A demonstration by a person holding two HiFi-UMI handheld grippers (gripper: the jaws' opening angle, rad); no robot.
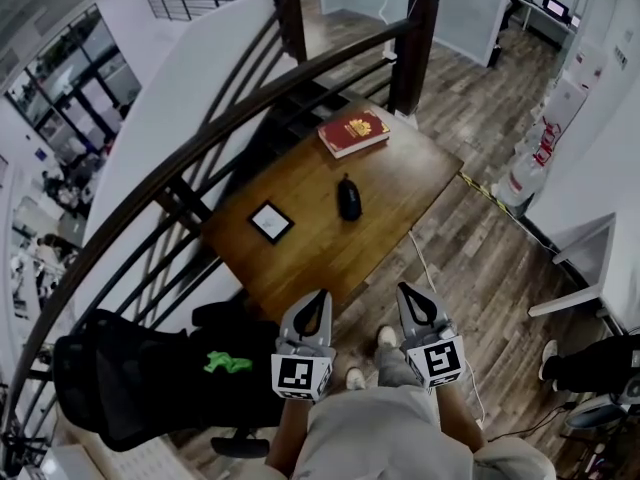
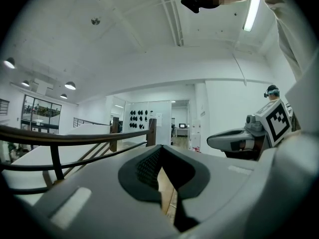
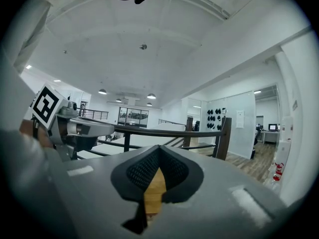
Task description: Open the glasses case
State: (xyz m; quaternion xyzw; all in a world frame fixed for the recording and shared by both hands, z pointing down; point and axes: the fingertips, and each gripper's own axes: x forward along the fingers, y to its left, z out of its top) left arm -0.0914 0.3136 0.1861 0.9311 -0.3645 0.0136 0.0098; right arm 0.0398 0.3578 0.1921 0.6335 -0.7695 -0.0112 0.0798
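A small black glasses case (image 1: 349, 198) lies shut near the middle of a wooden table (image 1: 300, 258), seen only in the head view. My left gripper (image 1: 318, 295) and right gripper (image 1: 409, 290) hover side by side just off the table's near edge, well short of the case. Both are shut with nothing between the jaws. In the left gripper view the left gripper (image 2: 160, 148) shows closed tips with a strip of wood through the gap, and the right gripper (image 2: 212, 142) appears beside it. The right gripper view shows the right gripper (image 3: 159, 149) closed the same way, with the left gripper (image 3: 107, 128) at its left.
A red book (image 1: 353, 132) lies at the table's far corner and a small black-framed white square (image 1: 270, 221) near its left side. A dark stair railing (image 1: 200, 138) runs along the table's left. A black chair (image 1: 140, 378) stands at lower left. A cable (image 1: 430, 268) crosses the wood floor.
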